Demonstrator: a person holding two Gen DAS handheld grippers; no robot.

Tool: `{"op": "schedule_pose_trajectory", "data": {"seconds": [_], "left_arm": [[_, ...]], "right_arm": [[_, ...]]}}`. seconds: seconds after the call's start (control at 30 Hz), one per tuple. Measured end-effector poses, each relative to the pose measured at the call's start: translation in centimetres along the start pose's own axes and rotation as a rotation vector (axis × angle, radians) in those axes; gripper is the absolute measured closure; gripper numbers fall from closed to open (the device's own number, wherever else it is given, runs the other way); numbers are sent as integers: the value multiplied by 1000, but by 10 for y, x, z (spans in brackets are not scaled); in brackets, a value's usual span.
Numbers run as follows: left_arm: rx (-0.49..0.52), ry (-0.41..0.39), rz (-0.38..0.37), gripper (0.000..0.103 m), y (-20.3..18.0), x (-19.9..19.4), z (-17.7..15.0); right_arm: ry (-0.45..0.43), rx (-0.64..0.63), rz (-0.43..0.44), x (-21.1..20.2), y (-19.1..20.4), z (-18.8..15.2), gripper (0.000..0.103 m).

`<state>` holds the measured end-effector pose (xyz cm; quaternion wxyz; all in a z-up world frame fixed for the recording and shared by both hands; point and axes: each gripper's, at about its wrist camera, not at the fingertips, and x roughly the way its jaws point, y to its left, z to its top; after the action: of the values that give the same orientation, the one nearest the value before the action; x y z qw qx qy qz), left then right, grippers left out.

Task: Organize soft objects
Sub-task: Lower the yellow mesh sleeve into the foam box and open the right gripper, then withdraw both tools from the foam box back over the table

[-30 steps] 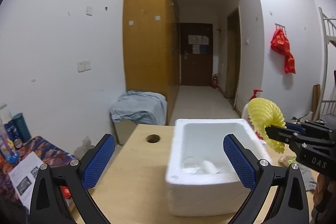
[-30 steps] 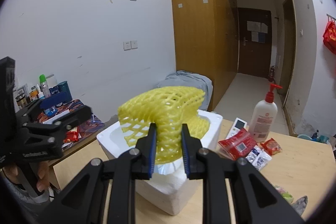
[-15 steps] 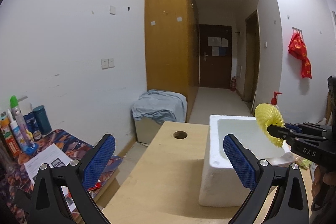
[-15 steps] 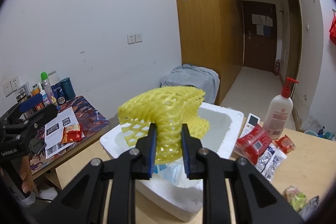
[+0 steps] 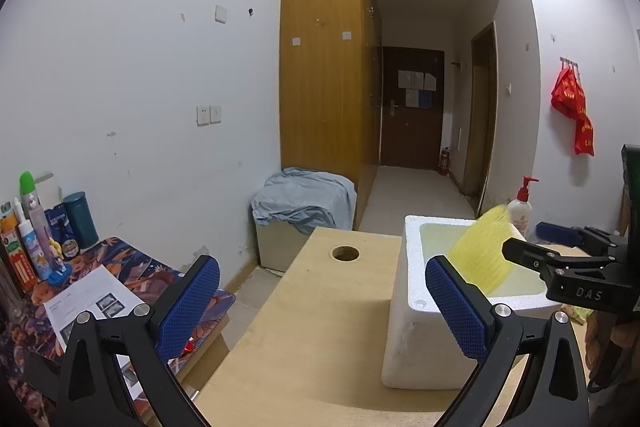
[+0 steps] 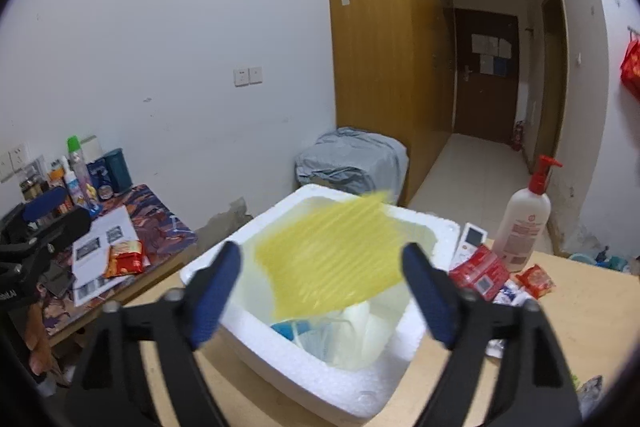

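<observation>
A yellow foam net hangs blurred over the white foam box, free of any grip. My right gripper has its jaws opening wide; the net sits between them, but neither pad presses on it. In the left wrist view the net streaks down over the foam box, just off the right gripper. White and blue soft items lie inside the box. My left gripper stands open and empty over the wooden table, left of the box.
A pump bottle, a remote and red snack packets lie right of the box. The table has a round hole. A low side table with bottles and papers stands at the left.
The right jaws went from shut on the yellow net to wide apart, and the net now drops blurred toward the box. The left gripper has shifted left, away from the box.
</observation>
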<state>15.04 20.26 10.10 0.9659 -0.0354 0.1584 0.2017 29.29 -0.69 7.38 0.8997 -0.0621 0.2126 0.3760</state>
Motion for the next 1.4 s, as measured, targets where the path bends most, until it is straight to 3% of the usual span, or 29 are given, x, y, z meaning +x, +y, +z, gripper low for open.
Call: {"op": "schedule_pose_trajectory", "data": {"seconds": [0.17,0.7,1.4], "left_arm": [[-3,2,-1,0,1,-1,0],[6,-3,-13,0,-3,-8,-1],[42,-28,-78,0,-34,-91,-30]], "right_arm": [[0,-17,-29,-1,1,-3,0],[-48,-23,-41,-38,8,-7,0],[-103,-7,-83,-136,16,-50,0]]}}
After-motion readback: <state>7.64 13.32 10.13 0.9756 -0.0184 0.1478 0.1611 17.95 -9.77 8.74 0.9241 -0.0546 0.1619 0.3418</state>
